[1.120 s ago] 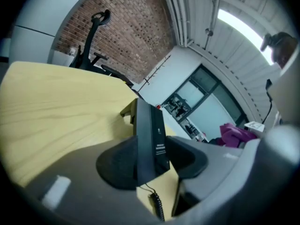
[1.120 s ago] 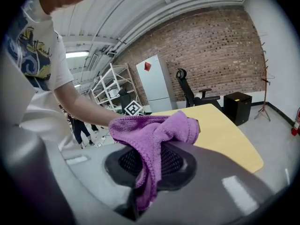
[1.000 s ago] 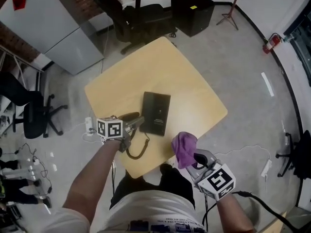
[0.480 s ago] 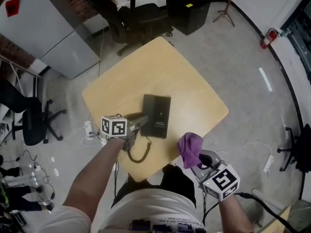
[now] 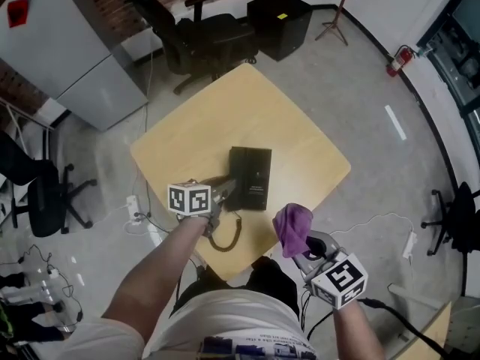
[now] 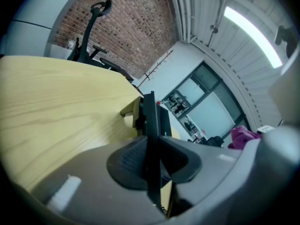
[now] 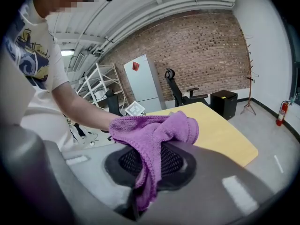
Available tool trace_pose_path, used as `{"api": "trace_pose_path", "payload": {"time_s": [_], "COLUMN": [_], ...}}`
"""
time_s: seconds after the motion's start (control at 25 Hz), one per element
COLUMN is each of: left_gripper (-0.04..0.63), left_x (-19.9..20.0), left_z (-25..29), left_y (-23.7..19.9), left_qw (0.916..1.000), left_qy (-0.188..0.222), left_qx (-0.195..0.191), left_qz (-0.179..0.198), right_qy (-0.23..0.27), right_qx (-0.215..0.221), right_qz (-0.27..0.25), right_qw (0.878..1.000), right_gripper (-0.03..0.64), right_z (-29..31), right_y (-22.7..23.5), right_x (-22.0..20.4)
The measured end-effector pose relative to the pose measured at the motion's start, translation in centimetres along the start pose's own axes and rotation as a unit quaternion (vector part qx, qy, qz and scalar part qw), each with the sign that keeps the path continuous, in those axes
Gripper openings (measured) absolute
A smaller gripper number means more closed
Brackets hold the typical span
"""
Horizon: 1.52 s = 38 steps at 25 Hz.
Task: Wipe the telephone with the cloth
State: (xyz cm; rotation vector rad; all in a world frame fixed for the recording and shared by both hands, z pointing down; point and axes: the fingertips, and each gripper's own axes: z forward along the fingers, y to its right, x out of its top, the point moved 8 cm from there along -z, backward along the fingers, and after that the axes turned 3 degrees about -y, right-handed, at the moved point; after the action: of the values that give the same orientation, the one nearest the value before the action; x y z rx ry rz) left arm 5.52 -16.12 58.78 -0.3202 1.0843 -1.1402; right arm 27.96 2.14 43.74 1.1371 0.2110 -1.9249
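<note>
Step in hand, as I judge it: pin the phone, then wipe. The left gripper (image 5: 223, 190) has just been closing its jaws, and its own view shows the pads clamped on a thin black edge of the telephone (image 5: 251, 175). I can't tell whether that edge is handset or base. The telephone lies flat near the middle of the desk (image 5: 247, 103), with the coiled cord (image 5: 225, 236) trailing toward the person. The right gripper (image 5: 298, 243) is clamped on the purple cloth (image 5: 292, 227), held off the desk's near edge and apart from the phone.

To do it well: keep the left clamp firm, bring the bunched cloth flat onto the top face, and stay clear of the cord.

Only the head view shows the gap between cloth and phone. Only the gripper views show both grips.
</note>
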Motion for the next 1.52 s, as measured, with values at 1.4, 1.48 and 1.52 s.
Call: {"api": "trace_pose_path", "payload": {"time_s": [1.4,1.48,1.52], "left_gripper": [0.08,0.08,0.08], "left_x": [-0.9,-0.6,-0.4], "left_z": [-14.7,-14.9,-15.0], "left_y": [8.1,8.1,8.1], "left_qw": [0.962,0.9603,0.9594], "left_qy": [0.101,0.106,0.107], "left_qx": [-0.251,-0.255,-0.258], "left_qz": [-0.037,-0.038,-0.038], "right_qy": [0.08,0.073,0.069], "right_qx": [-0.008,-0.01,-0.011], "right_qz": [-0.034,-0.029,-0.027], "right_qw": [0.996,0.997,0.997], "right_gripper": [0.044,0.044,0.044], "right_z": [7.1,6.9,6.8], "right_y": [-9.3,-9.9,-10.2], "right_x": [11.7,10.9,10.5]}}
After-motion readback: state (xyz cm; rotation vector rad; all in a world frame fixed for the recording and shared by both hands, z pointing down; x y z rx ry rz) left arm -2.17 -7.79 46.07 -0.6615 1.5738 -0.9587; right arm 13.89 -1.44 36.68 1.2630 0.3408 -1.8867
